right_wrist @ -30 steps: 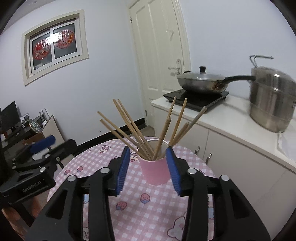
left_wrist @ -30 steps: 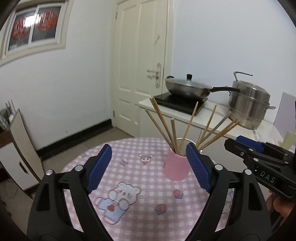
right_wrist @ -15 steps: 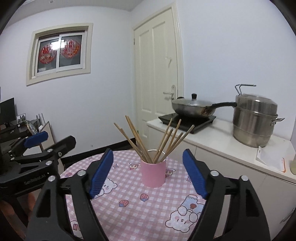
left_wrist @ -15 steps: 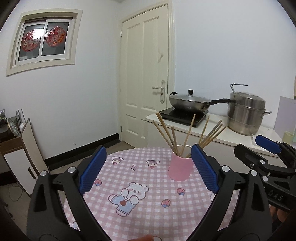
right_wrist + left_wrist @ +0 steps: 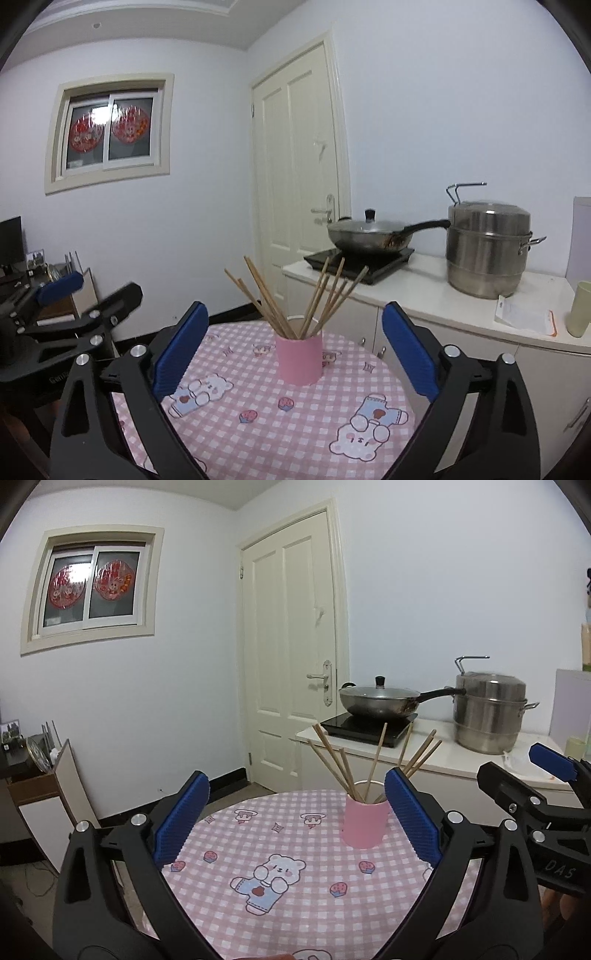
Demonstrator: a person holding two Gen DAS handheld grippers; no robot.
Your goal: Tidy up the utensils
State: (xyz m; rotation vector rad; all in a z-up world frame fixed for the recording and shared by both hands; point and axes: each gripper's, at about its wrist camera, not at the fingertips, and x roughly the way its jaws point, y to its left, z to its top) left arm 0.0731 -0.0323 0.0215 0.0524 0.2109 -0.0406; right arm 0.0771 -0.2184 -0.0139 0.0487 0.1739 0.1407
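A pink cup (image 5: 299, 360) is seen on a pink-and-white checked cloth (image 5: 258, 439); tan chopsticks (image 5: 295, 299), blue pads (image 5: 181, 350).

The chopsticks' (image 5: 284, 299) lower ends are hidden inside the cup (image 5: 299, 360); the left gripper (image 5: 74, 306) looks motion-blurred.

Only two bits of lettering can be read, both on the black gripper bodies. In the left wrist view, the right gripper (image 5: 546, 775) carries pale capitals "DAS" on its side plate, low at the right edge. In the right wrist view, the left gripper (image 5: 88, 291) shows the start of a word, "Gen", on its side plate before the near finger cuts it off. The red round decorations (image 5: 109, 131) on the window and the slip of paper (image 5: 522, 314) on the counter bear marks too small to read.
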